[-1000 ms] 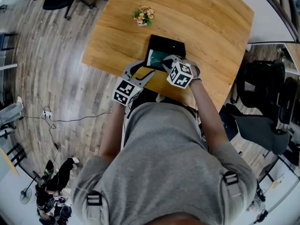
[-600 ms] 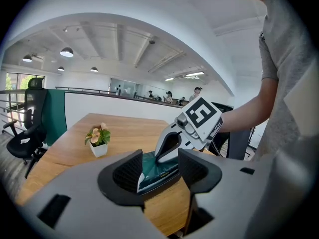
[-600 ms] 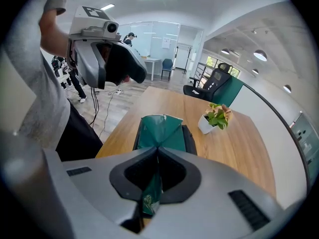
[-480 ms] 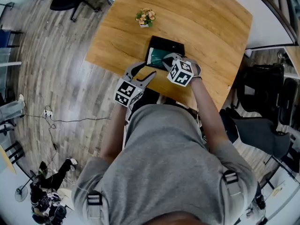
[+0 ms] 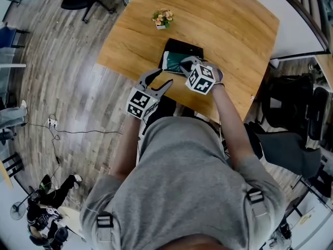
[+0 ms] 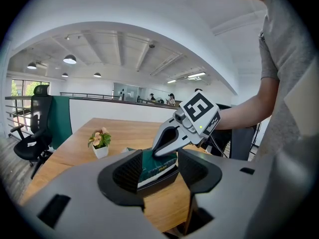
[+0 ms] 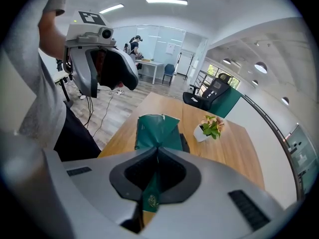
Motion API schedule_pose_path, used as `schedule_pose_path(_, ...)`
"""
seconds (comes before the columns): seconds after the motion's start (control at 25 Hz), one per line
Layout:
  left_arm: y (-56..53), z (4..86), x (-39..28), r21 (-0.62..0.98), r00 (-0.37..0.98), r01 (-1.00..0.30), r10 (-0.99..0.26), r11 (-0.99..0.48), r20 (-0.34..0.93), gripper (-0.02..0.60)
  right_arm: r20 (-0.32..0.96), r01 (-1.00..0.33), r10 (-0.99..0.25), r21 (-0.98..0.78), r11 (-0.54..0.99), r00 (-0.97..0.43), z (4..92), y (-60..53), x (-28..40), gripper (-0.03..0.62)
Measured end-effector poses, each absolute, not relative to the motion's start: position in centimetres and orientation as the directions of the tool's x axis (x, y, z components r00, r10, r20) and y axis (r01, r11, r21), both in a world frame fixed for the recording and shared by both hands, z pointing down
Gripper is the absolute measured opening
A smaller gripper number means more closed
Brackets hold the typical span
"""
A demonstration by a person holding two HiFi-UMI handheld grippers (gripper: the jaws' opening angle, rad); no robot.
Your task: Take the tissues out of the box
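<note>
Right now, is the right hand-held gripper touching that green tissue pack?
Touching. In the right gripper view the right hand-held gripper is shut on the green tissue pack, wrapper pinched between its jaws.

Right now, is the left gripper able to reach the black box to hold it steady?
Probably yes. The left gripper is open and faces the black box, nothing standing between them. The right gripper, shut on the green tissue pack, occupies only its top.

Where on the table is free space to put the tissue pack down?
The table is bare right of the black box up to the far edge, and left of the flower pot. The near edge is crowded: left gripper, right gripper and the box.
</note>
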State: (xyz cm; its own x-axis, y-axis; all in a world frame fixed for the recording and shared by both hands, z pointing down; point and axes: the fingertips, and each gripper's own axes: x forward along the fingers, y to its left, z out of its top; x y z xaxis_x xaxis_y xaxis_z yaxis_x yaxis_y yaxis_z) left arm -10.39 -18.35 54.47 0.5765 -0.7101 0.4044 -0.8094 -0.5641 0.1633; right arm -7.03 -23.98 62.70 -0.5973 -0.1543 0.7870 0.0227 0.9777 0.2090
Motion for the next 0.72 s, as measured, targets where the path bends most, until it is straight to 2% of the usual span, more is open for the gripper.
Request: schedule_pose_path(0.72, -14.9, 53.7, -6.1, 0.117, 0.537, -0.834, -0.745, -0.538, 0.396, 0.238, 0.764, 0.028, -0.192, 0.265, 0.964, -0.616, 61.3, -22.3, -1.6, 0.009)
